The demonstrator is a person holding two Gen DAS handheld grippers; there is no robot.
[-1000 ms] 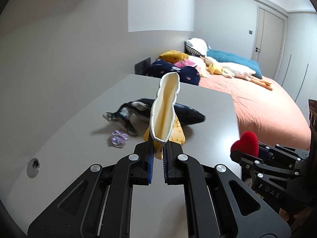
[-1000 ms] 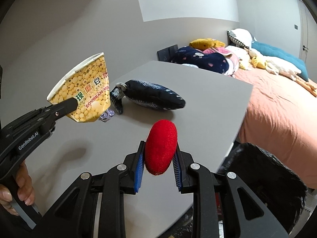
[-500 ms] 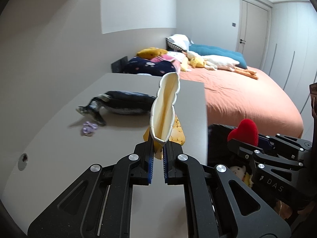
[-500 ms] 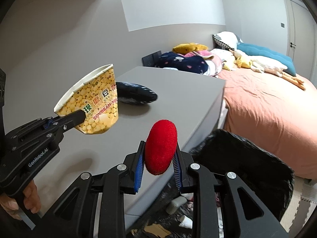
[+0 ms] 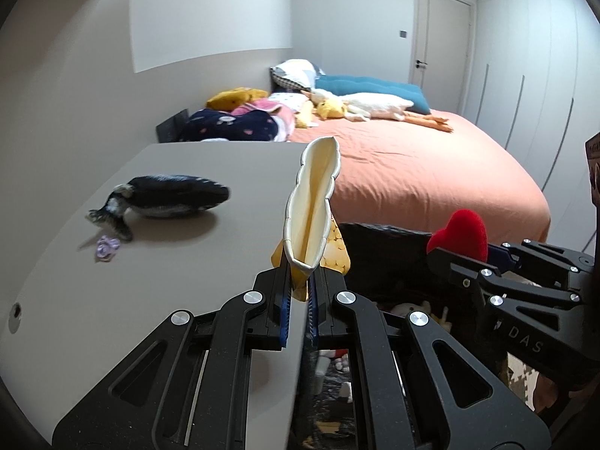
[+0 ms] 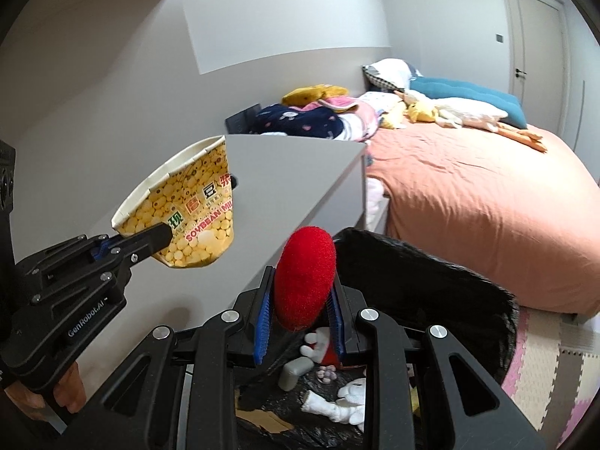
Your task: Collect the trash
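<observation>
Trash run in progress, both hands full. Left gripper (image 5: pixel 298 317) has its jaws pinched down on the flattened rim of a soybean milk cup (image 6: pixel 187 202), which is why the cup sticks out squashed and tilted past the table (image 5: pixel 150 292) edge. It's light paper, so I'd guess a rim grip is enough. Right gripper (image 6: pixel 298 324) is clamped on a red plush heart (image 6: pixel 303 277), squeezing it across its thin side, and holds it right over the open black trash bag (image 6: pixel 450 285) (bag already has white plush bits and a grey thing in it).

Compared to a second ago, both grippers have swung from over the tabletop to the table's edge. The bag was barely visible then; now it sits straight under the heart. Dark plush fish (image 5: pixel 168 197) and the little purple thing (image 5: pixel 107 249) haven't moved on the table. Cup isn't over the bag yet, looks like, so heart probably drops first.
</observation>
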